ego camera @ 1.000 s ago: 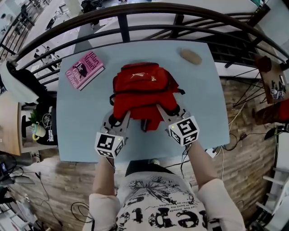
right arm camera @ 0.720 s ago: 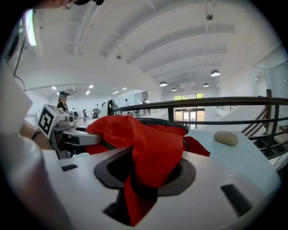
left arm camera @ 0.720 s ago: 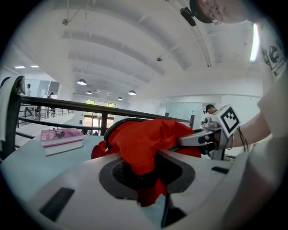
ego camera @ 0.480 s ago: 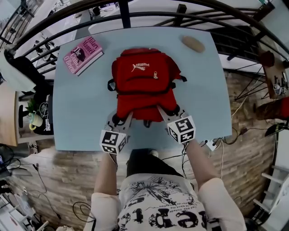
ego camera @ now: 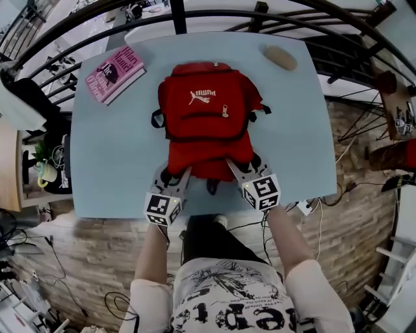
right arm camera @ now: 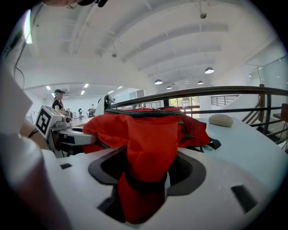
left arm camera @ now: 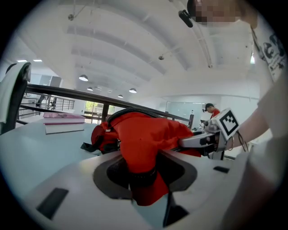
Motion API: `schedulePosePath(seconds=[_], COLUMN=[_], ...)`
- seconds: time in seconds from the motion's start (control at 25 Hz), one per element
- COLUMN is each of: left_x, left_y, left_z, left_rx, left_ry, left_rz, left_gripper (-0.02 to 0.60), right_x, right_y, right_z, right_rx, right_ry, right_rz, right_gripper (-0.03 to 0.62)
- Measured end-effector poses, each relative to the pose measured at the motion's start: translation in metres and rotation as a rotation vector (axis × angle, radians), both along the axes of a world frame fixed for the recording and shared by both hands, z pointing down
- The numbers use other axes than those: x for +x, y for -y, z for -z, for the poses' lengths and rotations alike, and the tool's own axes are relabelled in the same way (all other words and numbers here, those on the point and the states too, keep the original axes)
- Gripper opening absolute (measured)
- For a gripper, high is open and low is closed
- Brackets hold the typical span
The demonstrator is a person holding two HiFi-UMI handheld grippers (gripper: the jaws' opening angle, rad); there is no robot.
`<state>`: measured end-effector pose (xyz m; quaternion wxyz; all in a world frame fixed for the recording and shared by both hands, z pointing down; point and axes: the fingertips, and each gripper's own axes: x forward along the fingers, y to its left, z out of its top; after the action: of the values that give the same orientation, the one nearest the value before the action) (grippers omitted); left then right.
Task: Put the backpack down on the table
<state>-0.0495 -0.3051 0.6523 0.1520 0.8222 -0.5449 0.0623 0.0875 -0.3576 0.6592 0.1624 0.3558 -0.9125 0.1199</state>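
Note:
A red backpack (ego camera: 205,123) lies flat on the light blue table (ego camera: 117,162), logo side up, its bottom edge toward the person. My left gripper (ego camera: 174,175) is at that edge's left corner and still pinches a fold of the red fabric (left arm camera: 144,134). At the right corner sits my right gripper (ego camera: 240,168). Its jaws stand wider, and the bunched fabric (right arm camera: 153,134) rests loosely between them. Both pairs of jaws have just been opening with the cloth between them.
A pink book (ego camera: 114,73) lies at the table's far left corner and a tan oval object (ego camera: 279,57) at the far right. A dark metal railing (ego camera: 195,10) curves behind the table. The person stands against the near edge.
The backpack has come down with both grippers and now rests flat on the table. Both grippers have sunk toward the table's near edge.

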Motion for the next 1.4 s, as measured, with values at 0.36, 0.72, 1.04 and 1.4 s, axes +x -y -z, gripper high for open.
schedulePosePath(seconds=[0.36,0.72,1.04,1.4], left_x=[-0.008,-0.004,0.012,0.026], left_y=[-0.014,-0.056,-0.089,-0.119], left_z=[0.032,0.086,0.164,0.249], left_rx=[0.084,0.121,0.237,0.305], left_ry=[0.043,0.092,0.142,0.141], left_rz=[0.084,0.126,0.146,0.154], left_gripper=[0.330,0.250,0.040,0.015], right_x=[0.021,0.027,0.029,0.040], right_y=[-0.015,-0.055,-0.088,-0.119], right_z=[0.024,0.091,0.165,0.248], right_rx=[0.059,0.139,0.244,0.393], right_ry=[0.002,0.016,0.073,0.121], right_rz=[-0.032,-0.058,-0.071,-0.081], right_gripper=[0.345,0.194,0.007,-0.006])
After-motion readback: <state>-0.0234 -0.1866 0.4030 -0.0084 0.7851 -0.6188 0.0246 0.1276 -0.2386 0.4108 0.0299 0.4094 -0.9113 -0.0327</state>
